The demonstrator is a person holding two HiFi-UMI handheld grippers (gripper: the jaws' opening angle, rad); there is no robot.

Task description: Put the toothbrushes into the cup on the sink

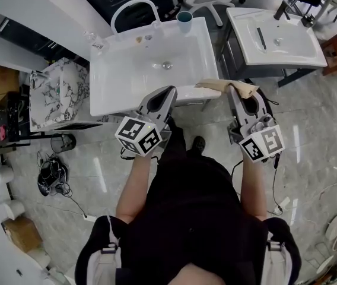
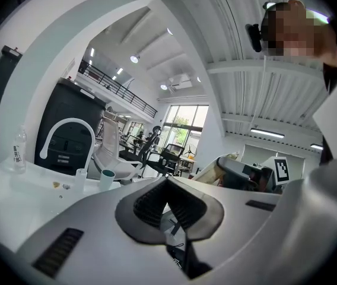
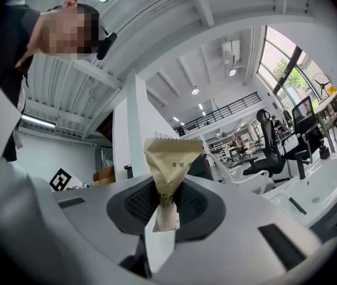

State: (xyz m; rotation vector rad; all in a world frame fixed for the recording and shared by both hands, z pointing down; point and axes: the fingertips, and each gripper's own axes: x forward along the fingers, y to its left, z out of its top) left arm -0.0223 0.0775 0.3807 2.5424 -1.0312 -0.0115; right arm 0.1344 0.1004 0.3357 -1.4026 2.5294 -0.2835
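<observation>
A teal cup (image 1: 184, 21) stands on the back rim of the white sink (image 1: 116, 94), to the right of the arched white faucet (image 1: 134, 8). My right gripper (image 1: 232, 91) is shut on a beige paper-wrapped toothbrush packet (image 3: 169, 171), which sticks up between the pads. That packet (image 1: 225, 86) hangs over the sink's front right corner. My left gripper (image 1: 168, 94) hovers at the sink's front edge with its jaws together and nothing between them. The cup (image 2: 107, 180) also shows in the left gripper view, far beyond the jaws.
A second sink (image 1: 275, 37) stands to the right. A marble-patterned cabinet (image 1: 59, 94) sits left of the main sink. A small clear bottle (image 1: 94, 40) stands at the sink's back left corner. Cables (image 1: 53, 177) lie on the floor at left.
</observation>
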